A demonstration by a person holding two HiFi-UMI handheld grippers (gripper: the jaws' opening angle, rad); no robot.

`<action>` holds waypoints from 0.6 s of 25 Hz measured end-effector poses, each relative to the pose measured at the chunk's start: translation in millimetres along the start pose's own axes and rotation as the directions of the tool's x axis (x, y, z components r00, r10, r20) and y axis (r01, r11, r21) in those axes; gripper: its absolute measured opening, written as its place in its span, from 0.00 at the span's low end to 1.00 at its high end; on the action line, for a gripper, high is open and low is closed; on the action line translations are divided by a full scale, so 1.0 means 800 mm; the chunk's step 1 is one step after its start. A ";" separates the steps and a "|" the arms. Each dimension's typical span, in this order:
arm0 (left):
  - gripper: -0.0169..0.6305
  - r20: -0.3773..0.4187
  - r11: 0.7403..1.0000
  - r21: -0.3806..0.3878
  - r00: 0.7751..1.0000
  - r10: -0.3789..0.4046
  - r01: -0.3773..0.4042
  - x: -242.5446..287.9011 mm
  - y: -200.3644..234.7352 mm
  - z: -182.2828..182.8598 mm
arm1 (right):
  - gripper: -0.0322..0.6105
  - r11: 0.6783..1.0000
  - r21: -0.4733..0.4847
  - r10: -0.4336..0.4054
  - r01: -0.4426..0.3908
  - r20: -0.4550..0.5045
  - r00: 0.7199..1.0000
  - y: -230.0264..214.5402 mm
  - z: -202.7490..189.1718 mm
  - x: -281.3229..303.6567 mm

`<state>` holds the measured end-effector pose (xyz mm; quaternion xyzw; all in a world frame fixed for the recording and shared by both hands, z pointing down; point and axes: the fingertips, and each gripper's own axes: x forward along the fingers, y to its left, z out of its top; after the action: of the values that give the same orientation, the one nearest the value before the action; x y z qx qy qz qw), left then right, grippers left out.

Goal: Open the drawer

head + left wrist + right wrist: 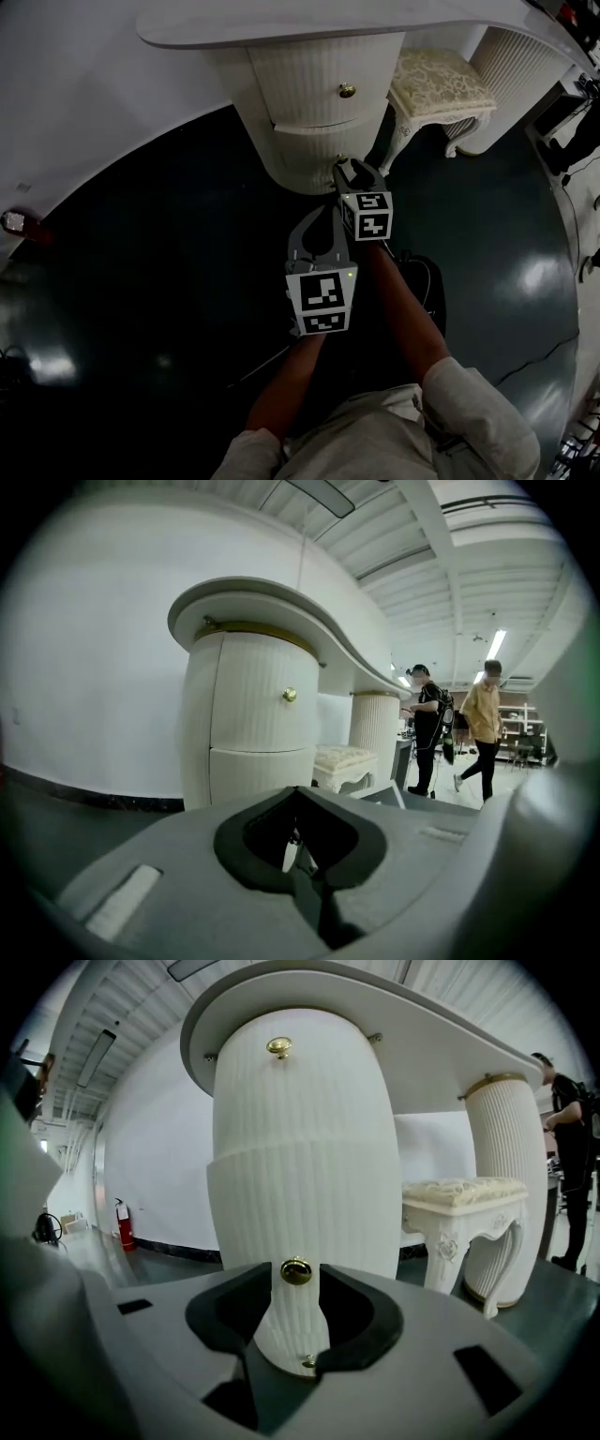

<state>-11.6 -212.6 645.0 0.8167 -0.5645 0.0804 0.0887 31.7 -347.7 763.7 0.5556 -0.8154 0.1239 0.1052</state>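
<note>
Grasp step — right hand-held gripper (295, 1288) spread wide, small round brass knob (296, 1270) of the white ribbed lower drawer (309, 1204) between its jaws, under the far worktop (422, 1035), pads not yet pressing. Next: clench, then pull straight nearward. Left hand-held gripper (296, 797) clenched, empty.

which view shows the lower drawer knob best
Right gripper view: the lower drawer knob sits large between the right gripper's open jaws. Head view barely shows it behind that gripper; left gripper view misses it.
</note>
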 end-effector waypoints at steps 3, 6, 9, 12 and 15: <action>0.04 0.025 0.999 0.026 0.999 0.031 -0.031 -0.003 -0.002 0.006 | 0.31 1.000 0.001 -0.007 0.007 -0.004 1.000 -0.001 -0.002 0.008; 0.04 0.030 0.998 0.006 0.998 0.055 -0.055 -0.009 -0.001 0.005 | 0.28 1.000 -0.026 -0.016 0.016 0.014 1.000 0.000 -0.001 0.011; 0.04 0.043 0.998 -0.036 0.998 0.047 -0.045 -0.009 0.002 0.006 | 0.23 0.998 -0.052 -0.026 0.027 0.024 0.999 0.000 -0.001 0.016; 0.04 0.032 0.995 -0.089 0.999 0.043 -0.040 -0.009 0.015 -0.003 | 0.22 0.998 -0.047 -0.047 0.048 0.028 0.998 -0.003 0.001 0.020; 0.04 0.018 0.995 -0.082 0.998 0.066 -0.065 -0.018 0.024 -0.015 | 0.22 0.998 -0.039 -0.049 0.050 0.027 0.998 -0.003 -0.002 0.018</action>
<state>-35.0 -203.8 654.2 0.7942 -0.5946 0.0519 0.1135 28.6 -360.4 770.0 0.5751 -0.8050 0.0977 0.1085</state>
